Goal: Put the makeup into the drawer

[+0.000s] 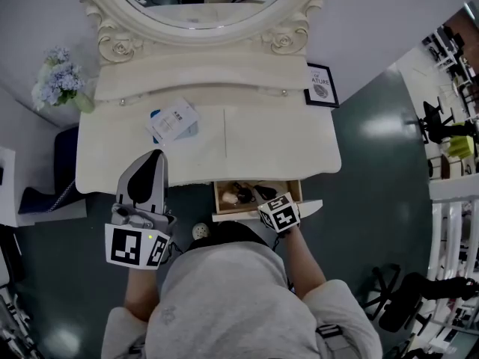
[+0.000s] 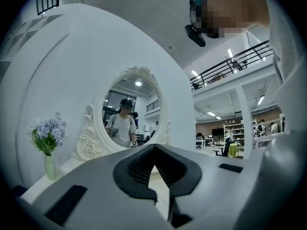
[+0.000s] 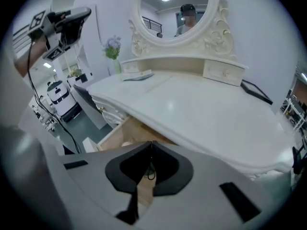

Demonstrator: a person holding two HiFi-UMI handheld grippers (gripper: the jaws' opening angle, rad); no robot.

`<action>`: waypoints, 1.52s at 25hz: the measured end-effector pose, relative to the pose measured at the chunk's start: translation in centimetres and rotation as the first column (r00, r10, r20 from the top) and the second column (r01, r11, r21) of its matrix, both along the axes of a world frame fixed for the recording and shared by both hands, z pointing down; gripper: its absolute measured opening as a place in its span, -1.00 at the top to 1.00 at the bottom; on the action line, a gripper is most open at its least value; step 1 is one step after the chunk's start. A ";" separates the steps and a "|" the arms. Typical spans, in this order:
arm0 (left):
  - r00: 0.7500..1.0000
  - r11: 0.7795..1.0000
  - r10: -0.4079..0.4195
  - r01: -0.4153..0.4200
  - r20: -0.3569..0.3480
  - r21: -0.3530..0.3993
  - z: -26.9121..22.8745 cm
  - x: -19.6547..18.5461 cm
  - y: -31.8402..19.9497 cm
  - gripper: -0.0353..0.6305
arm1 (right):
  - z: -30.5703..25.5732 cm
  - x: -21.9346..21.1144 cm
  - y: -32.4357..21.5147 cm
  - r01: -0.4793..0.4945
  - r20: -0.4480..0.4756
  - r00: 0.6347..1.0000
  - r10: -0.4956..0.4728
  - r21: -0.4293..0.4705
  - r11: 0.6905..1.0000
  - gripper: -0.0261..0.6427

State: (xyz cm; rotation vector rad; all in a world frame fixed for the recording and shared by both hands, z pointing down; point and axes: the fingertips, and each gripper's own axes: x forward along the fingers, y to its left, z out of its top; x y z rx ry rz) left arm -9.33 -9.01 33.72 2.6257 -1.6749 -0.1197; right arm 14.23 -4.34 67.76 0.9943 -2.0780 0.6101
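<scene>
Writing first: the framed print, at 2 o'clock on the dressing table, shows a bold word ending in "ATURE"; the lines above it are too small to read. At 11 o'clock lies a white-and-blue booklet, and its print is too fine to read as well.

On to the makeup: a small jumble of dark pieces and one pale rounded one. It sits inside the open drawer, which is pulled out at 5 o'clock from the table's front edge and has a light wood lining.

The right gripper points down over that drawer with its tongs pressed together and nothing between them. The left gripper is held level at 7 o'clock off the table edge. Its tongs are also closed tip to tip and empty.

The tabletop is smooth cream-white, with an ornate carved oval mirror at 12 o'clock and pale blue flowers at 10 o'clock. The wall is white and the floor is dark and glossy. Shelving and chairs stand off at 3 o'clock.
</scene>
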 end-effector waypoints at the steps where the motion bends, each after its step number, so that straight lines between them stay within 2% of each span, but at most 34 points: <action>1: 1.000 1.000 0.004 -0.004 0.001 0.001 0.0 0.1 0.0 0.86 | -0.6 -0.1 -0.1 -0.011 0.020 1.000 0.011 0.019 1.000 0.86; 10: 0.999 0.999 0.040 -0.040 0.013 0.005 0.1 1.4 0.1 0.85 | -7.3 -1.3 -1.6 -0.096 0.196 0.979 0.058 0.187 0.978 0.86; 20: 0.998 0.999 0.052 -0.052 0.025 0.008 0.0 1.8 0.3 0.86 | -15.3 -2.8 -3.5 -0.164 0.351 0.936 0.035 0.344 0.925 0.86; 28: 0.999 0.999 0.047 -0.048 0.017 0.011 0.0 1.4 0.3 0.86 | -20.4 -3.9 -4.3 -0.189 0.401 0.916 -0.002 0.436 0.880 0.86; 38: 0.999 0.999 0.038 -0.038 0.009 0.021 -0.4 1.0 0.3 0.86 | -25.1 -5.0 -4.9 -0.208 0.455 0.889 -0.054 0.506 0.837 0.86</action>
